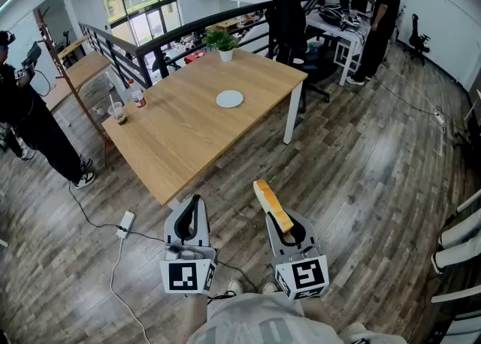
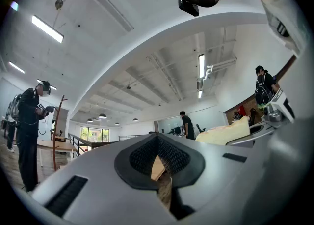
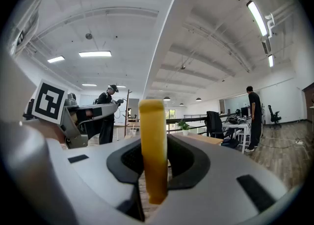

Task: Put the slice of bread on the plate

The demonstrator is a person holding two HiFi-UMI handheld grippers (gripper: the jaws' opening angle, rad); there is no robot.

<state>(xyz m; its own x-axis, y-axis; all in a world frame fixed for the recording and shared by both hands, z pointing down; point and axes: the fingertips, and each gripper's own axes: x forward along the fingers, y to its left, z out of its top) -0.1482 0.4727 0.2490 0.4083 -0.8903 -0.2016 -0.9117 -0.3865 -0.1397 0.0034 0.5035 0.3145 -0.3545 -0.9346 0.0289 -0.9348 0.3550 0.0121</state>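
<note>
Gripping bread slice [image 1: 272, 206] edge-up in right gripper [image 1: 282, 227] (left gripper [image 1: 192, 219] closed, empty); must reach well forward, slightly left, to plate [image 1: 229, 98] on table [image 1: 188, 151].

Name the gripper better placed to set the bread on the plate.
Right. The right gripper clamps the slice of bread, upright between its jaws; the left gripper is shut and empty. The plate lies on the table ahead.

**Plate on the bench, bread well short of it**

The plate [image 1: 230, 98] lies mid-bench [image 1: 188, 147], with a plant [image 1: 223, 43] at the far edge and a cup [image 1: 118, 113] at the left corner. Well before the bench, the left tongs [image 1: 194, 211] and right tongs [image 1: 287, 228] are side by side, with the bread [image 1: 272, 205] between the right pair.
</note>
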